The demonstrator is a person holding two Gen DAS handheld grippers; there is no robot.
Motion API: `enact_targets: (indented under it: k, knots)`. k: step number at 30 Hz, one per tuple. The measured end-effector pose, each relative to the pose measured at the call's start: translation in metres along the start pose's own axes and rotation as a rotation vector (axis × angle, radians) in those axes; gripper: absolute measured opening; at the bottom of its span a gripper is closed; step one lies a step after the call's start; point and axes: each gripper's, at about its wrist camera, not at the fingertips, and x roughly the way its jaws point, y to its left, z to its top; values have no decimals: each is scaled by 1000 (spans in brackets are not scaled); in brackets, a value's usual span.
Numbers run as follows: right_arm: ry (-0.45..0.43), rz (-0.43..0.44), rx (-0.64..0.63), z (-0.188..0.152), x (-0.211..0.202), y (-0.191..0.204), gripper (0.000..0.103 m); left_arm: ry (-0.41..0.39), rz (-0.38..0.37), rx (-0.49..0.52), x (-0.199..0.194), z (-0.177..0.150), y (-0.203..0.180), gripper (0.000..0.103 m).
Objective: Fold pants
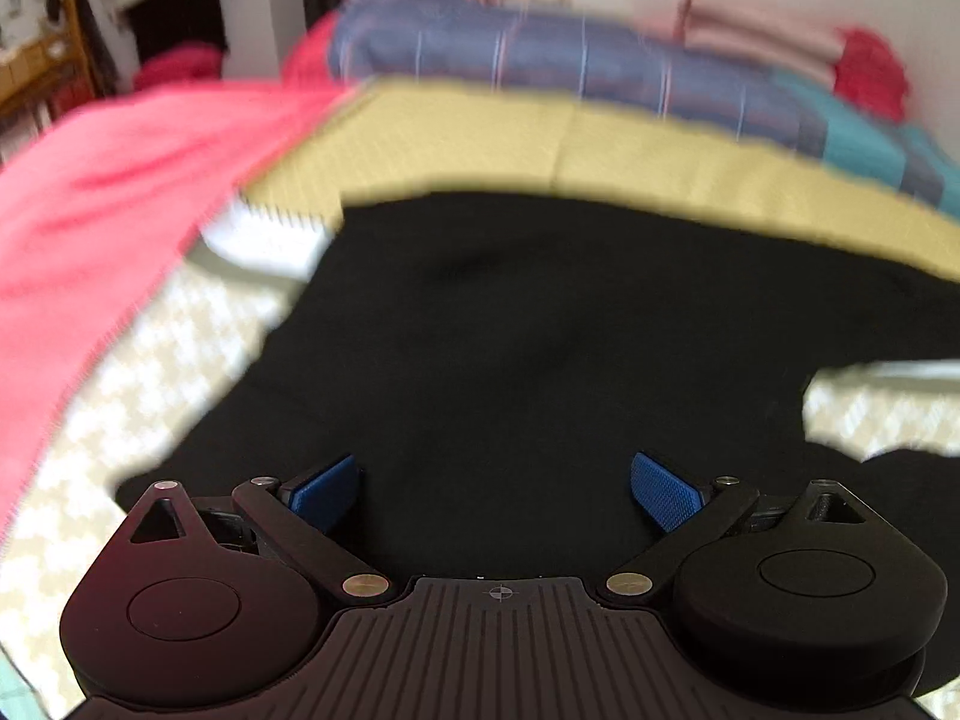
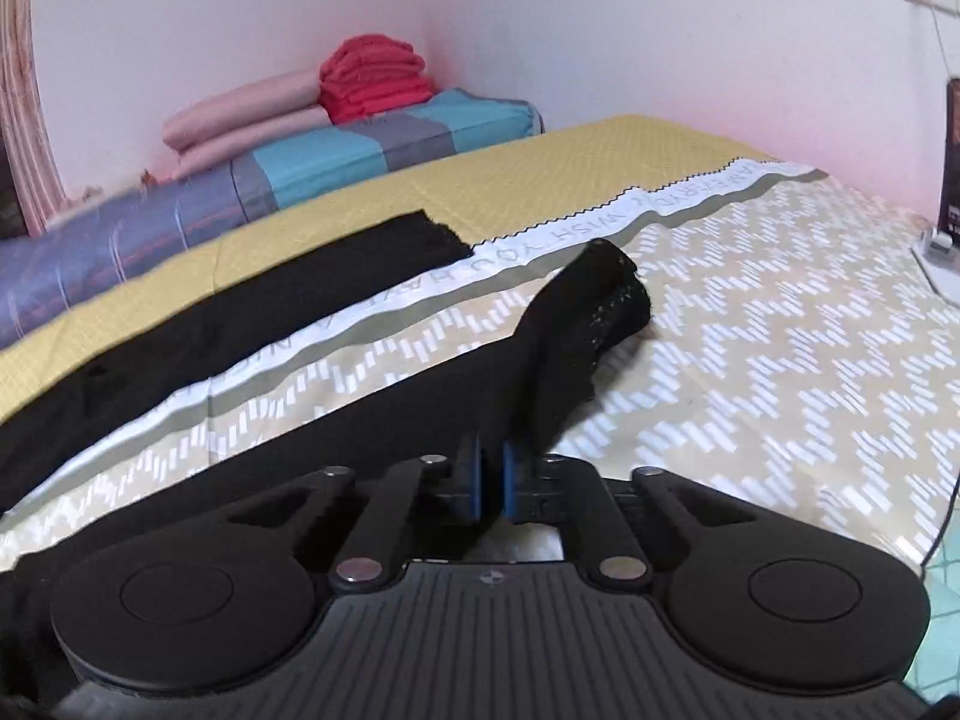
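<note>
Bedding fills both views: a bed (image 2: 750, 324) under a yellow-and-white patterned sheet, with a plain yellow blanket (image 2: 540, 180) along its far side and a white lettered band (image 2: 600, 228) between them. Against the wall lies a grey-blue and teal bolster (image 2: 336, 156) with pink pillows (image 2: 240, 120) and a folded red stack (image 2: 372, 78) on top.

Across this lie the black pants (image 2: 240, 312), spread flat on the bed. Their long axis runs from lower left toward upper right in the right wrist view, with both leg ends pointing away toward the far right. One leg lies straight over the yellow blanket; the other leg's cuff (image 2: 600, 306) is lifted and curled. In the blurred left wrist view the wider black part, probably the waist end, covers the middle.

The right gripper (image 2: 492, 483) has its blue pads pressed together on black cloth of the raised leg. The left gripper (image 1: 495, 492) hangs spread wide above the black fabric, holding nothing.

Risk: the pinch looks thin and sits back from the cuff, so a quick carry could let the cloth slip out or drag the leg crooked. With the left jaws not yet holding anything, the waist may slide, leaving the legs misaligned.
</note>
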Motion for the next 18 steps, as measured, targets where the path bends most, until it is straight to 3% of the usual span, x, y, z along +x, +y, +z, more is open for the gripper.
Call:
enact_targets:
  k: [3,9,11,12,13,14,15,16,18]
  knots:
    - [11,3,97,-2,-1,-30,8,-46,26,43,4,-8,-3,103]
    - [6,38,221,1,-4,-50,10,-30,6,14,5,-5,1,103]
    - [-21,-28,230,3,-7,-45,26,-34,4,22,4,-6,1,103]
    - [-49,-73,198,3,-12,-37,27,-37,3,25,2,-8,0,103]
    - [-82,-99,156,2,-17,-29,37,-40,3,28,2,-9,0,103]
    - [-105,-100,117,1,-22,-20,55,-41,4,29,3,-8,-1,103]
    - [-121,-86,81,-1,-27,-10,63,-41,7,30,3,-8,-2,103]
    - [-134,-63,41,-3,-32,1,69,-39,10,29,3,-7,-2,103]
    - [-124,19,-63,-8,-41,27,69,-34,17,29,3,-7,-4,103]
